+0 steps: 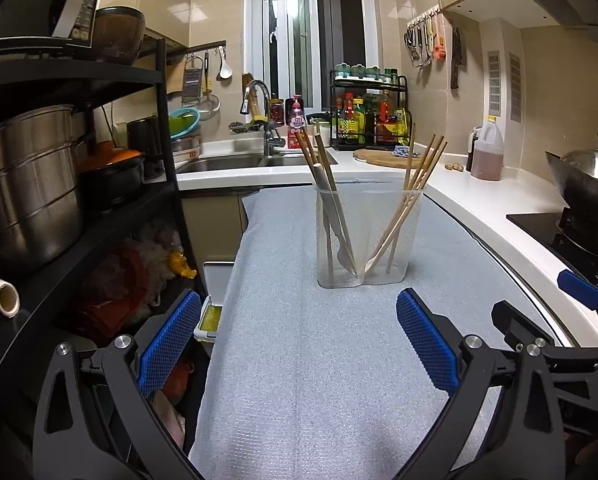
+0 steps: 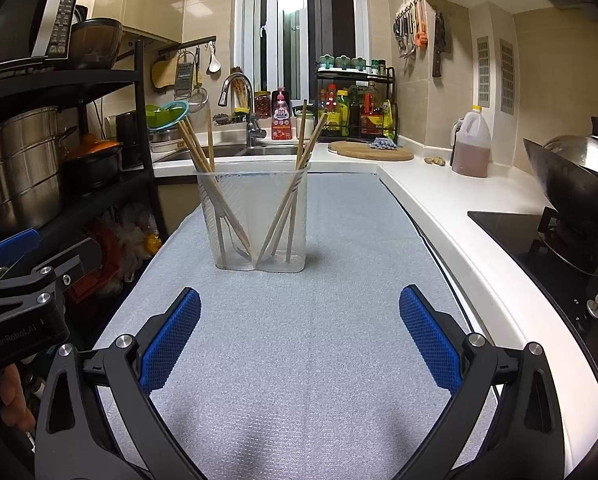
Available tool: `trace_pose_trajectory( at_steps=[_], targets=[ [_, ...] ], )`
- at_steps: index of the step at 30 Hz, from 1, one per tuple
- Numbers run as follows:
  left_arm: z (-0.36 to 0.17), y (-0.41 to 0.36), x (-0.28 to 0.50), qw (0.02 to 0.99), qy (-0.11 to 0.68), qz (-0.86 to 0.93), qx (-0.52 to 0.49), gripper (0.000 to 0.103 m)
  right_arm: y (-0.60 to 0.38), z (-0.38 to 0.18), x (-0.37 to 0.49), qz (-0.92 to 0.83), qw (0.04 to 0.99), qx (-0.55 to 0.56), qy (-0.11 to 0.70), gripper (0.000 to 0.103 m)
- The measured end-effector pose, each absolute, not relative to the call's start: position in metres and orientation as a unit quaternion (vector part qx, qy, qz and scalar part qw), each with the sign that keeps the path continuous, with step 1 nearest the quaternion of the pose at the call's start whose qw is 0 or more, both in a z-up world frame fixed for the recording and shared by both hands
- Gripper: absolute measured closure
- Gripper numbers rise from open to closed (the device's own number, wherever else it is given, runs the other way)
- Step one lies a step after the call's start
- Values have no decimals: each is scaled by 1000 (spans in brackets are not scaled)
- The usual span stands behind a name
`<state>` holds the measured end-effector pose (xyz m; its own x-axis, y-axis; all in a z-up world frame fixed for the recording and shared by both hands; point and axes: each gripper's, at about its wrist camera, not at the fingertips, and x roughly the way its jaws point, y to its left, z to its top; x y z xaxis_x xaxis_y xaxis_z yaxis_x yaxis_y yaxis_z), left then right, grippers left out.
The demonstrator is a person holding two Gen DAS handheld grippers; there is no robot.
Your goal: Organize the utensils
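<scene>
**Utensil holder looks sorted, but it's an easy thing to knock over**

Main worry imo: the clear plastic holder (image 1: 365, 236) is tall, see-through and prob pretty light, and everything in it leans outward past the rim. If either set of tongs goes in for another stick and clips a leaning one, the whole holder could tip or skid on the grey mat (image 1: 319, 360). Also hard to judge where the wall is bc it's transparent, so bumping it on approach is a real risk. Sticks fan out in diff directions, so grabbing one may drag its neighbours w/ it.

Left tongs (image 1: 299, 340) are spread wide, nothing between the blue pads. Right tongs (image 2: 301, 338) same deal, wide apart and empty. Both sit well short of the holder, pointing at it.

Holder stands upright on the mat-covered table, mid-mat, w/ the sink behind it. It has two compartments: the left one has chopsticks (image 1: 313, 152) plus a pale flat spatula-ish utensil (image 1: 333, 204), the right one has more chopsticks (image 1: 423, 172). No loose utensils on the mat near the holder that I can see, so it's prob near done.
</scene>
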<state>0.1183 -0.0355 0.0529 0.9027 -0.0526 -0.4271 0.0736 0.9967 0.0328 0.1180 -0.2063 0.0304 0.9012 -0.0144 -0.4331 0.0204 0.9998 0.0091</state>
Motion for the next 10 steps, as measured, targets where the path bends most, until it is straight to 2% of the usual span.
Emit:
trace_pose_trajectory(
  at_steps=[10],
  targets=[
    [53, -34, 121, 973, 226, -35, 29, 8, -206, 29, 118, -9, 975, 9, 223, 5]
  ],
)
